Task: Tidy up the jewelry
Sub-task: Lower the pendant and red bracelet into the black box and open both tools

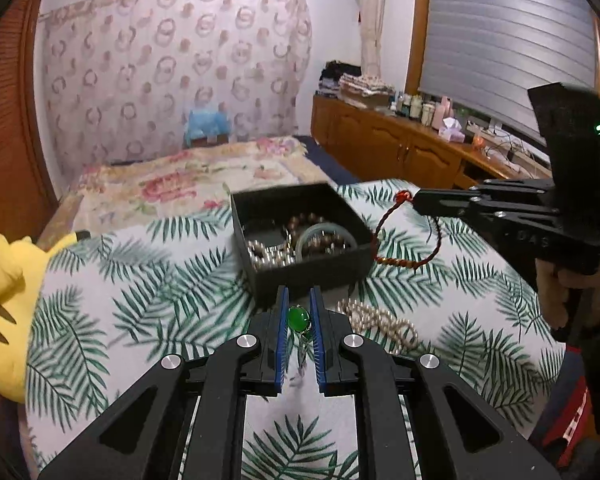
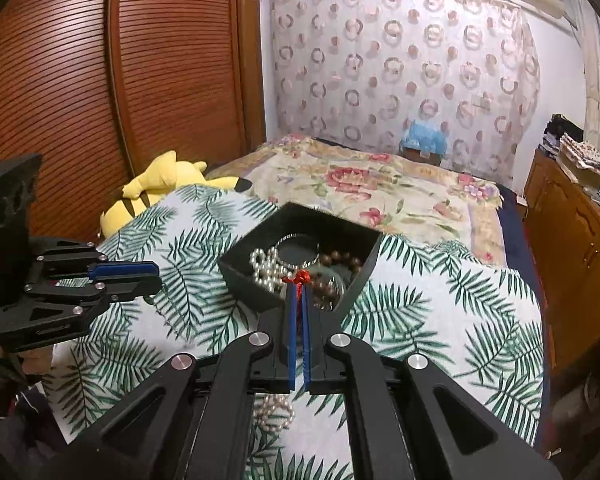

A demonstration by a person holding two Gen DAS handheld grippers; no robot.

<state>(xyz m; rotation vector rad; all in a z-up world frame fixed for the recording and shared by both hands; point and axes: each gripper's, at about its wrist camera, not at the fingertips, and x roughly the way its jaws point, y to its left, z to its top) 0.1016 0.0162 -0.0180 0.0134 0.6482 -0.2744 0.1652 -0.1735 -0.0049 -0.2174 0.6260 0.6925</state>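
A black jewelry box (image 1: 320, 272) sits on the leaf-print cloth and holds pearls, brown beads and a pale bangle; it also shows in the right wrist view (image 2: 240, 276). My left gripper (image 1: 299, 294) is shut on a green-stone ring (image 1: 299, 319) just in front of the box. My right gripper (image 2: 299, 289) is shut on a red cord bracelet (image 2: 298, 278), which hangs beside the box's right wall in the left wrist view (image 1: 384, 224). The right gripper (image 1: 418, 200) is seen there at the right. A pearl bracelet (image 1: 380, 322) lies on the cloth.
A yellow plush toy (image 1: 4, 292) lies at the cloth's left edge. A floral bedspread (image 2: 380, 192) spreads beyond the box. A wooden cabinet (image 1: 400, 148) with bottles stands at the right, and a wooden wardrobe (image 2: 80, 92) at the left.
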